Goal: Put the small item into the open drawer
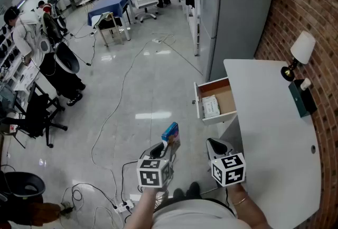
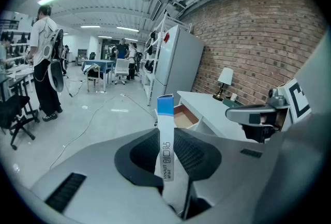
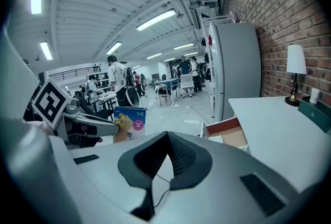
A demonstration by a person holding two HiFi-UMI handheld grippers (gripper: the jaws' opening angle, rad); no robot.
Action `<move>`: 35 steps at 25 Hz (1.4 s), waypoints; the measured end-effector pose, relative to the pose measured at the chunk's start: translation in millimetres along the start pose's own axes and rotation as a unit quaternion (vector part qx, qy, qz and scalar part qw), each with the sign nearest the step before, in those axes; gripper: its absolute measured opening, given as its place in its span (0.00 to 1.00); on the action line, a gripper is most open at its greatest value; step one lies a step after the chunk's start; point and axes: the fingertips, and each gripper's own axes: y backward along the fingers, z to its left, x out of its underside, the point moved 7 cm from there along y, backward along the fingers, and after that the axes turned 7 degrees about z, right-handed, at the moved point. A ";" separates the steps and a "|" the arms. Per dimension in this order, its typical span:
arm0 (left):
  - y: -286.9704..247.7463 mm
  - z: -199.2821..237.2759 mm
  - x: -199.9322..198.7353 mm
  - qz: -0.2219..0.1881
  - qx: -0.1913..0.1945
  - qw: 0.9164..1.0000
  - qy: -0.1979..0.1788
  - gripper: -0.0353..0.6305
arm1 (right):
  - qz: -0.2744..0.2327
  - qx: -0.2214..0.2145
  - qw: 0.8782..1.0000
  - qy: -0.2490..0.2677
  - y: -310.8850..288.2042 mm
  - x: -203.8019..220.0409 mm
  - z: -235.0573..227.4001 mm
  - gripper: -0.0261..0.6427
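A small slim box point(image 1: 170, 132) with a blue top stands upright between the jaws of my left gripper point(image 1: 162, 148), which is shut on it above the floor. In the left gripper view the box point(image 2: 165, 135) shows its narrow white side, clamped by the left gripper point(image 2: 166, 140). The open drawer point(image 1: 228, 100) juts from the white desk point(image 1: 274, 138) to the box's upper right, with a white packet point(image 1: 210, 106) inside. My right gripper point(image 1: 215, 144) hovers by the desk's front corner, shut and holding nothing. In the right gripper view its tips point(image 3: 166, 135) meet, the box point(image 3: 129, 123) at left, the drawer point(image 3: 230, 132) ahead.
A lamp point(image 1: 300, 53) and a dark green box point(image 1: 302, 98) stand on the desk by the brick wall. A grey cabinet point(image 1: 240, 6) rises behind the desk. Cables point(image 1: 113, 111) trail over the floor. People, chairs and tables fill the far left.
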 end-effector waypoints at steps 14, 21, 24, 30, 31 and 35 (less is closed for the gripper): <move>4.4 -8.9 -0.2 -0.009 -0.014 1.000 0.006 0.20 | -0.010 -0.018 1.000 -0.016 8.7 3.8 -6.6 0.05; 5.1 -23.2 -4.3 -0.025 -0.029 0.999 0.010 0.20 | -0.016 -0.019 1.000 -0.016 20.0 5.5 -21.7 0.05; 4.1 -31.6 -10.7 -0.043 -0.031 0.998 0.015 0.20 | -0.018 -0.015 0.999 -0.022 23.1 7.2 -36.2 0.05; -20.1 -56.3 -36.8 -0.047 -0.038 0.998 0.016 0.20 | -0.020 -0.019 0.999 -0.026 25.1 -0.7 -78.9 0.05; -26.5 -56.2 -40.6 -0.045 -0.039 0.998 0.015 0.20 | -0.019 -0.019 0.999 -0.025 21.3 -3.0 -83.4 0.05; -61.4 -46.5 -57.8 -0.038 -0.038 0.998 0.017 0.20 | -0.011 -0.016 0.999 -0.026 -5.9 -13.8 -103.5 0.05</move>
